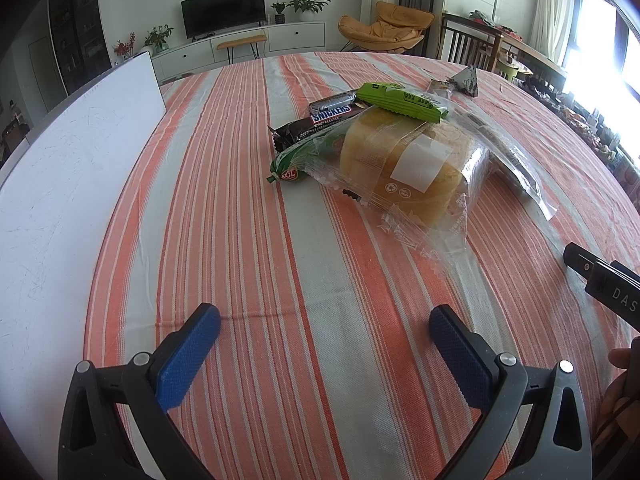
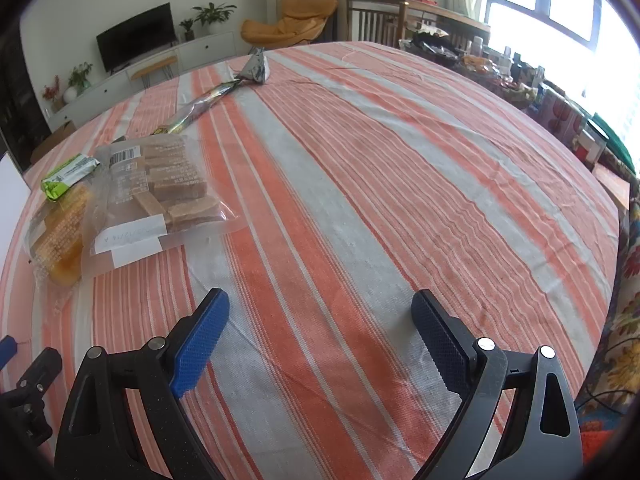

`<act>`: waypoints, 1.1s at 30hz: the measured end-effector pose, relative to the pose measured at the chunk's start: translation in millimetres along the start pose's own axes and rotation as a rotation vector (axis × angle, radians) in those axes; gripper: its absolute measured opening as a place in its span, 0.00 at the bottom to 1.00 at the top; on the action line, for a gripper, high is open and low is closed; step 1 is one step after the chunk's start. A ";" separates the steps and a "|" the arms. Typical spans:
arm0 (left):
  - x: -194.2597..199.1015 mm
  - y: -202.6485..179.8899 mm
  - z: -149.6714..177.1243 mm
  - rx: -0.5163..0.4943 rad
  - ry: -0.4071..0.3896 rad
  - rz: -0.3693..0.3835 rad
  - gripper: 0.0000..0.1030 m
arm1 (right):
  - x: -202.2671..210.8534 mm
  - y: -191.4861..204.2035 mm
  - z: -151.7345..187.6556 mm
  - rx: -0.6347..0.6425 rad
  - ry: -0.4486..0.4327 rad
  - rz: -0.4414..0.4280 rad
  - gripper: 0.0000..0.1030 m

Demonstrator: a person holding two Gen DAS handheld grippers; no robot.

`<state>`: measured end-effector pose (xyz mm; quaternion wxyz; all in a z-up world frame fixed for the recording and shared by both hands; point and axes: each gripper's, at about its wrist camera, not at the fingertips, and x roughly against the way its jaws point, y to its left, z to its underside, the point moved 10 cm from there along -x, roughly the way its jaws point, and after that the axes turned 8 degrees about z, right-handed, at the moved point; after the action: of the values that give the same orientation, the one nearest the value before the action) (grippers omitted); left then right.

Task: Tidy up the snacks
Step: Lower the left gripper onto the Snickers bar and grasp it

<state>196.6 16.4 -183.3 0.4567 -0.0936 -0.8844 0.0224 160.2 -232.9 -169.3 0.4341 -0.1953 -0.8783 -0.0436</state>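
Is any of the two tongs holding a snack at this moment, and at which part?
Nothing is held. The left tongs and the right tongs are both open over the striped tablecloth, apart from the snack pile.

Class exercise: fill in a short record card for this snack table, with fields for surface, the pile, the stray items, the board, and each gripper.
surface: striped cloth
pile: bread bag, Snickers bar, green packet on top, green-ended pack, clear bag of bars, all overlapping
stray items: grey pyramid pack and a long wrapper, apart from the pile at the far side
board: white board, left of the cloth
left gripper: open, empty
right gripper: open, empty
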 end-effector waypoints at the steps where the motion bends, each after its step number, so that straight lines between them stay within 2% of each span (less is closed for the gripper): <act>1: 0.3 -0.2 0.2 -0.005 0.010 0.014 1.00 | 0.0 0.1 0.0 0.000 0.000 -0.001 0.92; 3: 7.0 4.1 -3.9 0.043 0.027 0.075 0.99 | 0.0 0.1 -0.1 0.000 0.000 -0.001 0.92; 5: 25.0 14.9 -22.0 0.125 -0.032 0.124 0.99 | -0.1 0.0 0.0 0.000 0.000 0.000 0.92; 8: 45.5 41.6 -61.3 0.225 -0.122 0.104 0.99 | -0.1 0.0 0.1 0.001 0.000 0.001 0.92; 9: 44.2 50.3 -73.4 0.240 -0.123 0.081 0.99 | -0.1 0.1 0.1 0.001 0.000 0.000 0.92; 10: 37.5 57.1 -82.7 0.239 -0.088 0.056 0.99 | 0.0 0.0 0.1 0.000 0.000 0.000 0.92; 11: 27.8 63.5 -92.3 0.224 -0.042 0.026 0.99 | 0.0 0.0 0.1 0.000 0.000 0.000 0.92; 13: 11.0 70.7 -110.6 0.155 -0.007 -0.020 0.99 | 0.0 0.0 0.1 0.000 0.000 -0.001 0.92; 16: -21.1 75.4 -126.6 0.004 0.066 -0.086 0.99 | -0.1 0.0 0.1 0.000 0.000 0.000 0.92; 18: -37.5 74.3 -131.8 -0.061 0.087 -0.103 0.94 | 0.0 0.1 0.1 0.000 0.000 0.000 0.92; 21: -58.4 61.8 -137.1 -0.165 0.097 -0.095 0.93 | -0.1 0.2 0.1 0.000 0.000 0.000 0.92; 22: -64.7 56.8 -137.8 -0.204 0.101 -0.101 0.91 | -0.1 0.1 0.1 0.000 0.000 0.000 0.92; 24: -69.8 45.3 -145.3 -0.234 0.070 -0.050 0.87 | -0.1 0.2 0.1 0.000 0.000 0.000 0.92; 26: -77.0 38.5 -149.7 -0.228 0.075 0.000 0.75 | -0.1 0.2 0.1 0.000 0.000 0.000 0.92; 27: -80.3 36.1 -149.4 -0.209 0.084 0.039 0.71 | -0.2 0.3 0.2 0.000 0.000 0.000 0.92; 29: -87.2 33.8 -146.5 -0.132 0.121 0.123 0.55 | -0.1 0.2 0.2 0.000 0.000 0.000 0.92; 30: -89.5 35.2 -143.6 -0.081 0.142 0.158 0.50 | -0.2 0.2 0.2 0.001 0.000 0.000 0.92; 31: -87.3 35.7 -143.3 -0.052 0.127 0.166 0.48 | -0.2 0.2 0.3 0.001 0.000 0.000 0.92; 33: -84.1 32.1 -137.3 -0.062 0.121 0.162 0.41 | -0.2 0.2 0.3 0.000 0.000 0.000 0.92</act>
<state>360.3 26.0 -175.1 0.5029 -0.1799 -0.8450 0.0264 160.1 -232.6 -169.7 0.4341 -0.1952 -0.8784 -0.0434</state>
